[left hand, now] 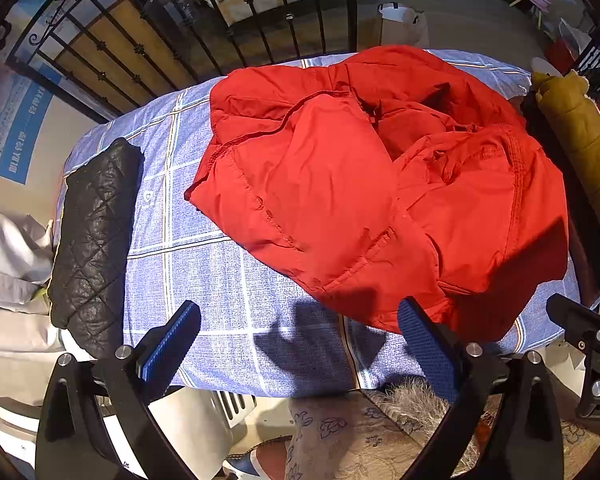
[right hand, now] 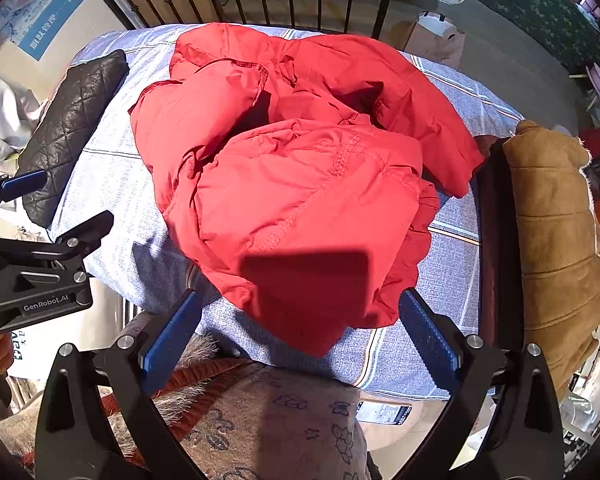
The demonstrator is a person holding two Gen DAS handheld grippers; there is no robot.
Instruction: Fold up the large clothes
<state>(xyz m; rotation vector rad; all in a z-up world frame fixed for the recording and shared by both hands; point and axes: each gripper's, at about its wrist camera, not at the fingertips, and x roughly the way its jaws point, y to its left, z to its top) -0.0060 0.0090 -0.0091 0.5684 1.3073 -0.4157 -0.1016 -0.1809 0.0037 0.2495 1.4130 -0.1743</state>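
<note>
A large red padded jacket lies crumpled in a heap on the table with the blue checked cloth. It also shows in the right wrist view. My left gripper is open and empty, hovering at the table's near edge, just in front of the jacket's near hem. My right gripper is open and empty too, over the near edge with the jacket's hem between its blue pads. The left gripper's body shows at the left of the right wrist view.
A folded black quilted garment lies at the table's left edge. A tan padded garment hangs at the right side. A black iron railing stands behind the table. A patterned cushion sits below the near edge.
</note>
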